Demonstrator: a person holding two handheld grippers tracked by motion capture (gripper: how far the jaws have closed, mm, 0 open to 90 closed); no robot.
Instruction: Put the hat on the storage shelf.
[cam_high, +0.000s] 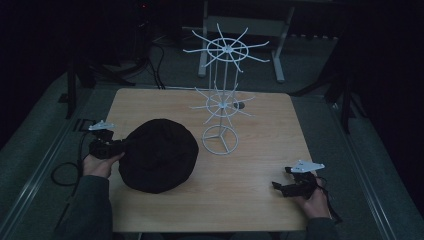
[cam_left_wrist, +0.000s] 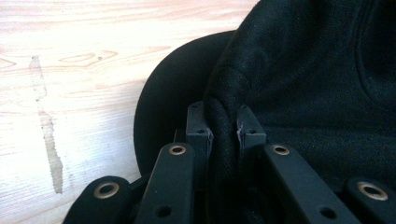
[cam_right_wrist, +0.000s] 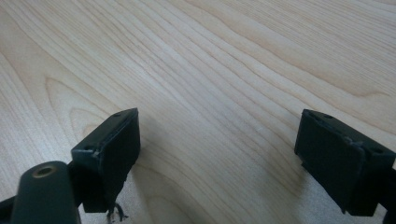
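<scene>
A black fabric hat (cam_high: 159, 155) lies on the left half of the wooden table (cam_high: 250, 200). My left gripper (cam_high: 122, 146) is at the hat's left edge, shut on a fold of it. In the left gripper view the black cloth of the hat (cam_left_wrist: 303, 70) is pinched between the two jaws of the left gripper (cam_left_wrist: 224, 126), with the hat's flat dark brim (cam_left_wrist: 168, 93) behind. My right gripper (cam_high: 277, 186) rests low near the table's front right corner. In the right gripper view that gripper (cam_right_wrist: 217, 149) stands open over bare wood (cam_right_wrist: 210, 56), nothing between its jaws.
A white wire display stand (cam_high: 222, 100) with two tiers of radiating hooks rises from a ring base (cam_high: 219, 139) at the table's middle, just right of the hat. Dark floor, cables and frame legs surround the table.
</scene>
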